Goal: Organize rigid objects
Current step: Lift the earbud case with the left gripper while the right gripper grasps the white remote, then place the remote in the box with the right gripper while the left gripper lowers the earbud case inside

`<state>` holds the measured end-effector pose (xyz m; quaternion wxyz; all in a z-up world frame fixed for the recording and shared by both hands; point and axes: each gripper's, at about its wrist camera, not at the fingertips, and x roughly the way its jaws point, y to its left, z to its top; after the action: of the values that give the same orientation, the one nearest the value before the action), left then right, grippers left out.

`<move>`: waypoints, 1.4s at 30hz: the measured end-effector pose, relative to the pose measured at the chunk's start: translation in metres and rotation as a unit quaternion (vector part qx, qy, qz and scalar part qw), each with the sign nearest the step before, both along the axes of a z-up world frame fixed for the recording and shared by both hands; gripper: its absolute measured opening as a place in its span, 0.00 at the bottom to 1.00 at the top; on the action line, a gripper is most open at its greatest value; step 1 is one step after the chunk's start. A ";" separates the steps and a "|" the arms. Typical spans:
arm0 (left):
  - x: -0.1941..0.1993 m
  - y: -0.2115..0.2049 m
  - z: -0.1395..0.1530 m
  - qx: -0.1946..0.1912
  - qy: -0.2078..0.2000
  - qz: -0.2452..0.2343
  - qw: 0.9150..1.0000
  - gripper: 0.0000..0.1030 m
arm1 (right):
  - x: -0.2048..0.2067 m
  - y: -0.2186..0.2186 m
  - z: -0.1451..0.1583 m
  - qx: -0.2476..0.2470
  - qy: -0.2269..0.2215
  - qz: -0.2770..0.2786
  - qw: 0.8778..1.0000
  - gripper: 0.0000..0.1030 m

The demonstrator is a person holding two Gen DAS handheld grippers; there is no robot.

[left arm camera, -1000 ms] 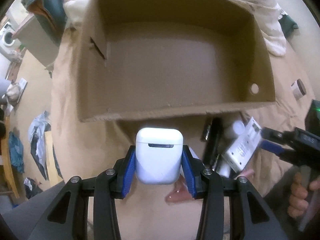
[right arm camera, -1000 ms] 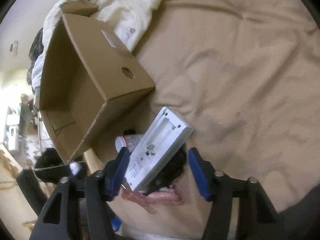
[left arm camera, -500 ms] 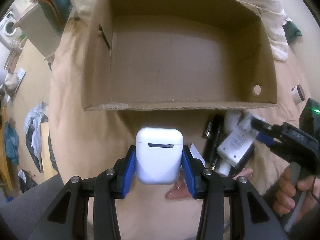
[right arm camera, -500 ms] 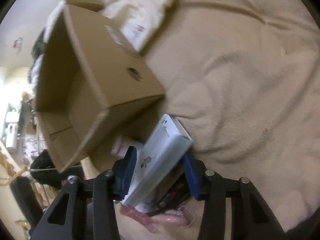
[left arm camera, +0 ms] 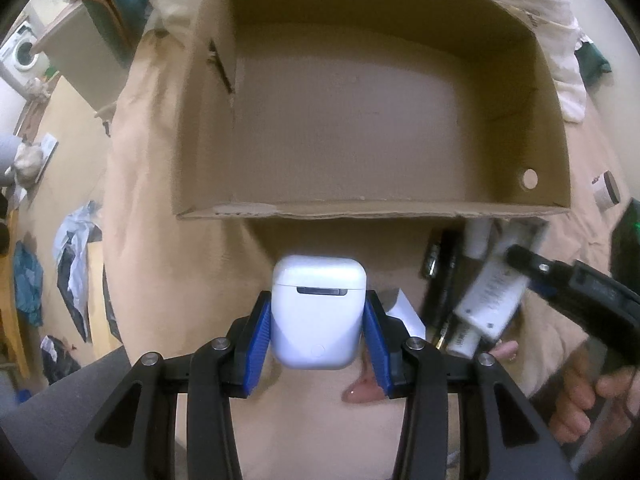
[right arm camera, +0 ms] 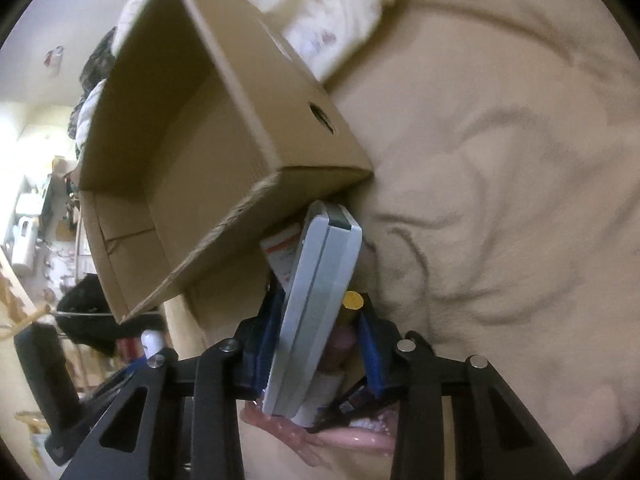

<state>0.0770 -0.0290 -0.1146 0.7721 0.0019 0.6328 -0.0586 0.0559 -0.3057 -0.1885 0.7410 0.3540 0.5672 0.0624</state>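
My left gripper [left arm camera: 319,300] is shut on a white earbud case [left arm camera: 319,320], held upright just in front of an open cardboard box [left arm camera: 360,120] with nothing in it. In the right wrist view my right gripper [right arm camera: 318,320] is closing its jaws around a flat white device [right arm camera: 316,304] standing on edge beside the box [right arm camera: 180,152]. The left pad lies against the device. A gap with a yellow-capped item [right arm camera: 353,301] and a pink thing separates it from the right pad. The device [left arm camera: 492,296] also shows in the left wrist view, under a right finger [left arm camera: 532,266].
White tubes [left arm camera: 476,236], black pen-like items [left arm camera: 438,264], a pink thing [left arm camera: 360,388] and a white slip [left arm camera: 406,314] lie on the beige blanket [right arm camera: 500,160] by the box's near wall. A small jar [left arm camera: 606,190] sits right. A hand [left arm camera: 576,400] holds the right gripper. White bedding lies behind the box.
The right jaws have narrowed around the white device, which has turned from lying flat to standing on edge. The left gripper keeps its hold on the earbud case.
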 end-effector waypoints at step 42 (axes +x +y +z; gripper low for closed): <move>0.031 -0.013 0.089 0.016 -0.121 -0.030 0.992 0.39 | 0.022 -0.014 0.150 -0.049 -0.179 0.046 0.982 0.27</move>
<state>0.1077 -0.0417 -0.0260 0.8408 0.0400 0.5352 -0.0707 0.0776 -0.3193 -0.0380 0.8435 0.2744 0.4428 0.1309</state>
